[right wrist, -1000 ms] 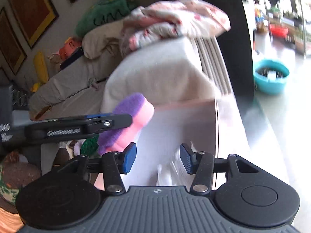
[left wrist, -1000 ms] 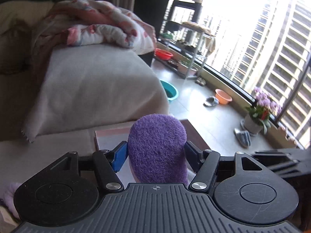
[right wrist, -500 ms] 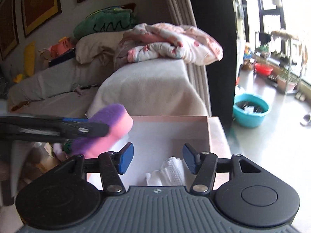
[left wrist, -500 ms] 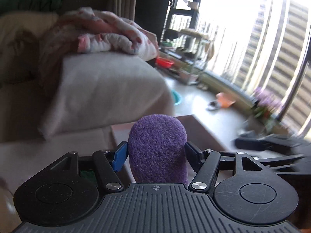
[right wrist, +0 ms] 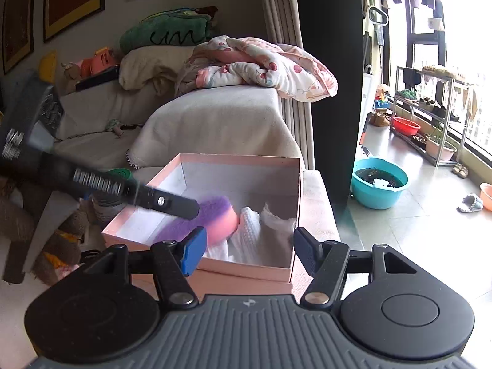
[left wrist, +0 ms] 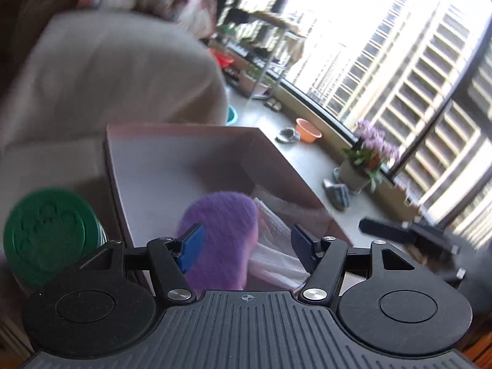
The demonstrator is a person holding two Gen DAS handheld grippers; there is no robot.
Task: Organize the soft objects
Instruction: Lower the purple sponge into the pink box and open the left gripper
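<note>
The purple-and-pink sponge (right wrist: 215,218) lies inside the pink box (right wrist: 295,184), toward its near left part, purple scrub face up and the pink foam side turned toward the white cloth (right wrist: 255,236) that is bunched just beside it and touching it. In the left wrist view the sponge (left wrist: 221,233) sits between the fingers of the left gripper (left wrist: 246,243), nearer the left pad. The right pad stands clear of it, with the cloth (left wrist: 276,246) showing in the gap, so the fingers are apart and no longer clamp it (whether the left pad still brushes the purple face I cannot tell, as the picture is blurred).

From the right wrist view the left gripper (right wrist: 196,207) reaches in over the box's left wall, its dark finger lying across the sponge. The right gripper (right wrist: 246,246) hovers at the near edge of the box with its jaws opening and nothing held between them; only the box and cloth show beyond.

The box rests on a pale upholstered surface in front of a sofa draped with a beige throw (right wrist: 215,117), on which a pink patterned quilt (right wrist: 261,64) is heaped. A green round lid (left wrist: 49,230) stands just left of the box. To the right, on the tiled floor, sits a teal basin (right wrist: 379,187) and, by the window, a potted purple flower (left wrist: 369,153).
</note>
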